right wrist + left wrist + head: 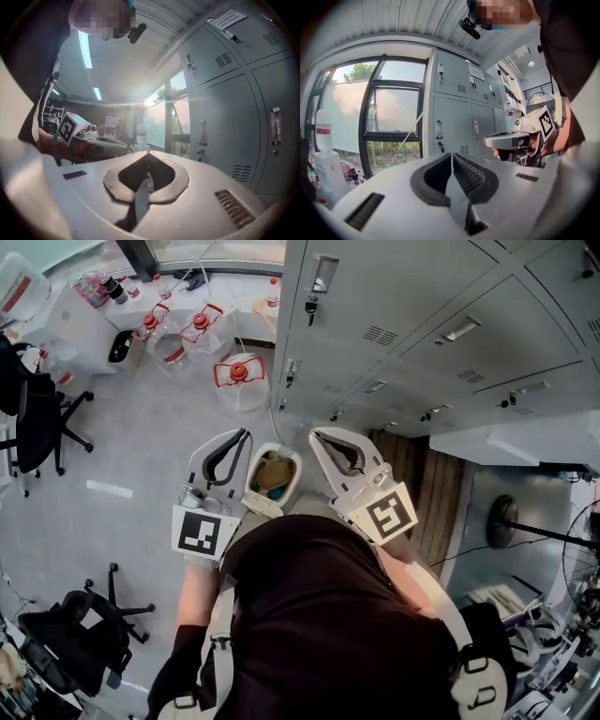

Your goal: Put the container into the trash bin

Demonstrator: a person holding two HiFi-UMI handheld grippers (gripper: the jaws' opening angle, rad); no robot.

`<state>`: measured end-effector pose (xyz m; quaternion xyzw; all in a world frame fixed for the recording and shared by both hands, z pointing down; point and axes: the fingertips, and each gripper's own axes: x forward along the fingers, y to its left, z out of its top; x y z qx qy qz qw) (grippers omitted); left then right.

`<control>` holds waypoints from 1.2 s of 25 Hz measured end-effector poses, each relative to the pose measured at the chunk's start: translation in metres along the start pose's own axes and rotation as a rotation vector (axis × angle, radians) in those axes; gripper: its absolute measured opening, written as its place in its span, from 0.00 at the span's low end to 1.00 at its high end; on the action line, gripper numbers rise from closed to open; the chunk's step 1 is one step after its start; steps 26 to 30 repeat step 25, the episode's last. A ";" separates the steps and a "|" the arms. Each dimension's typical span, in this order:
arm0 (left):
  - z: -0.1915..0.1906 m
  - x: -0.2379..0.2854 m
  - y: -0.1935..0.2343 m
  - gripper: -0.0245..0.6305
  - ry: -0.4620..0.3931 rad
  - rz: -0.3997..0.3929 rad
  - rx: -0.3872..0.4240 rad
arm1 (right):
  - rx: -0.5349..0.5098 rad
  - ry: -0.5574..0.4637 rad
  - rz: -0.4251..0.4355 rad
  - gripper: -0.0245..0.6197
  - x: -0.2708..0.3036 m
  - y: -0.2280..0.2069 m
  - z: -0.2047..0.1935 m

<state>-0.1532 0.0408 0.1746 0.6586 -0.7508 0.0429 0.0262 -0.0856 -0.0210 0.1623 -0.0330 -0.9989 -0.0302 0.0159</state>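
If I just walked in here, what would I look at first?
First you'd see the two white grabbers the person holds out: the left gripper and the right gripper, both shut with nothing in them. Between them, down on the floor, stands a white trash bin with things inside, right beside tall grey lockers.

Open floor (122,456) left of trash bin (293,474), lockers (403,315) close on right, water jugs (242,381) ahead

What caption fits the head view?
Left gripper and right gripper, both shut, flank a white trash bin beside grey lockers.
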 end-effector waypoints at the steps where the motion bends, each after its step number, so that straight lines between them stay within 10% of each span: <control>1: 0.000 0.000 0.001 0.05 -0.001 -0.002 -0.002 | -0.003 0.005 -0.003 0.06 0.001 0.001 -0.001; 30: -0.003 -0.008 0.026 0.05 -0.011 -0.038 -0.026 | 0.018 0.049 -0.053 0.06 0.014 0.014 -0.006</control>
